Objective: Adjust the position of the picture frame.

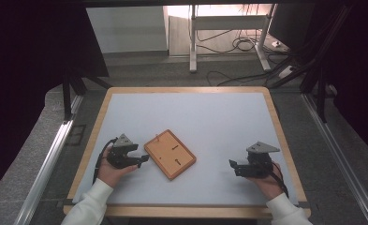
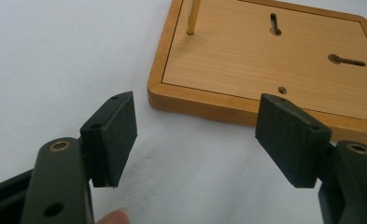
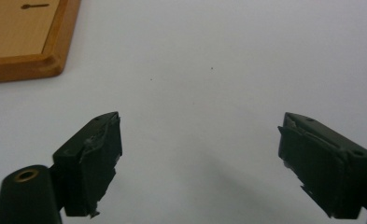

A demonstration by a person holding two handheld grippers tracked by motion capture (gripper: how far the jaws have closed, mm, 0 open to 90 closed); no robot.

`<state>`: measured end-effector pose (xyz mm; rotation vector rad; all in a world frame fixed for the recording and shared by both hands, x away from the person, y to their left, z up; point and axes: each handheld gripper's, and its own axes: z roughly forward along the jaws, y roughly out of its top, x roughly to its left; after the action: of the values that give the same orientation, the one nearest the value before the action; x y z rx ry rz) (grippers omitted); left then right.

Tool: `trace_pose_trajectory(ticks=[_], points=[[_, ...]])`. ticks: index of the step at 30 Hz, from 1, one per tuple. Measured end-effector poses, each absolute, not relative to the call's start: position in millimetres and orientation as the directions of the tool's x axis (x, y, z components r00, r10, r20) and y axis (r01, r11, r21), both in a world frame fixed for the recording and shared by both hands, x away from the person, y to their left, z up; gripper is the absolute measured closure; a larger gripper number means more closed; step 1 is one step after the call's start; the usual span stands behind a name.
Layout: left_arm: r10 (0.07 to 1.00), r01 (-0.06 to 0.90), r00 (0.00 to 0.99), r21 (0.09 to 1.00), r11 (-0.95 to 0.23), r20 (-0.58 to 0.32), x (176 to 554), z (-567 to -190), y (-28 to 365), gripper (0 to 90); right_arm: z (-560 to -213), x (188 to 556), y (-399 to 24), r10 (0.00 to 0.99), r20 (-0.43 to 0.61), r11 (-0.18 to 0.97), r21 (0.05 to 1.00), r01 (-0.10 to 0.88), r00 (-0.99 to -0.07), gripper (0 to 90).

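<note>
Gaping wide with nothing between its pads, the left gripper (image 1: 142, 160) is held low over the white table top (image 1: 219, 126) by a hand in a white sleeve. Just ahead of its jaws, close but not touched, a wooden board (image 2: 265, 60) is seen lying flat; in the left gripper view its near rim is framed between the two pads. A thin upright peg (image 2: 193, 16) is set at the board's far corner, and two keyhole slots and a small hole are cut into its face. Well off to the other side of the board, the right gripper (image 1: 233, 168) is likewise held spread and empty, with bare table before it and one board corner seen beyond its jaws.
</note>
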<state>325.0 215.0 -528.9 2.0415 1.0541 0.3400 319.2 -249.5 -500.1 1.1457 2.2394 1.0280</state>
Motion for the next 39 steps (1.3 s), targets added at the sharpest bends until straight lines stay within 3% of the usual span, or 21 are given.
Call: trace_pose_trajectory(ticks=[18,39], points=[[0.772,0.559,0.626,0.756,-0.341,-0.115,330,-526,210,29.2,-505,307,-252,0.807,-0.096,0.428,0.775,0.465,-0.583,16.5],[0.779,0.552,0.62,0.76,-0.343,-0.099,337,-518,211,28.8,-508,304,-256,0.803,-0.092,0.433,0.769,0.471,-0.589,17.2]])
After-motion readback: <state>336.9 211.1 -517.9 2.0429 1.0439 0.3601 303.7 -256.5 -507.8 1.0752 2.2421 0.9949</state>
